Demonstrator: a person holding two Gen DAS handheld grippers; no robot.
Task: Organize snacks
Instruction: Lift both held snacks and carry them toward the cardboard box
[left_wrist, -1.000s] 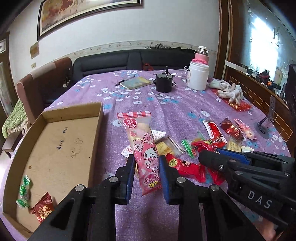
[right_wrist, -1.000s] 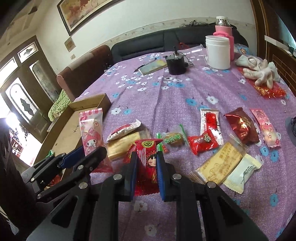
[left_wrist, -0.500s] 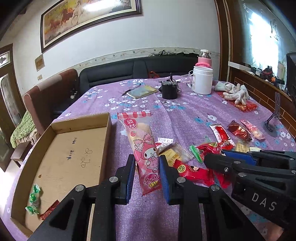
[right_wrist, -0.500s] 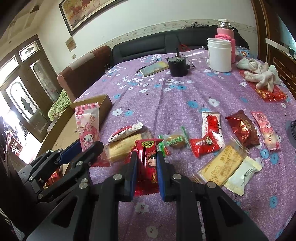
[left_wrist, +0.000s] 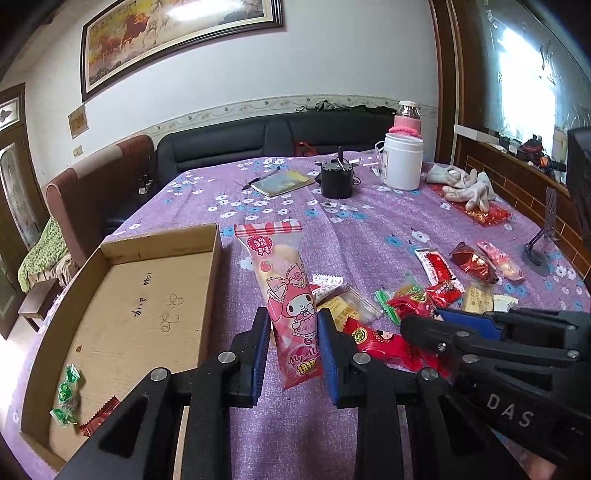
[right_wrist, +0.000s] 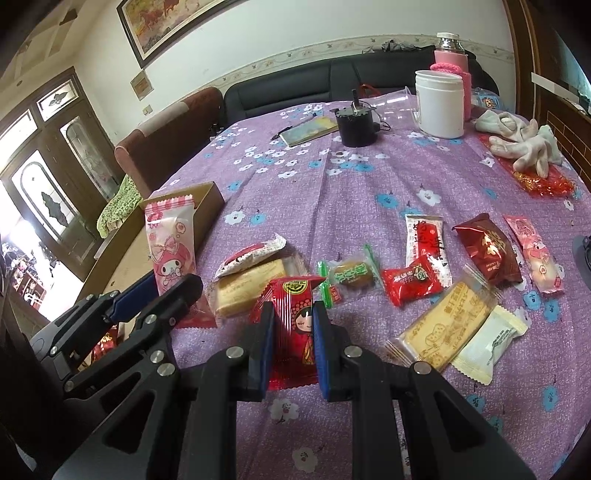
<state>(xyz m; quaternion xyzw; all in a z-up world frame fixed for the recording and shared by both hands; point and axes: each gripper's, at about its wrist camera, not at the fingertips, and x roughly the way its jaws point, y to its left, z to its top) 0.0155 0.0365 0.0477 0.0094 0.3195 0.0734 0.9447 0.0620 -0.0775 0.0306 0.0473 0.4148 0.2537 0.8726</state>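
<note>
- Since 1 second ago we lift the pink packet (left_wrist: 291, 306) higher beside the cardboard box (left_wrist: 122, 317), left gripper (left_wrist: 291, 354) clamping it.
- Our right gripper (right_wrist: 293, 332) pinches the red packet (right_wrist: 295, 325) over the table (right_wrist: 332, 192).

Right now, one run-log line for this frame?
left gripper: shut on pink snack pack | right gripper: shut on red snack pack | cardboard box: two candies inside

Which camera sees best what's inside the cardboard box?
The left wrist view. It looks down into the cardboard box, showing green candies and a red packet on its floor. The right wrist view catches only the box's far corner, behind the pink bunny snack.
</note>
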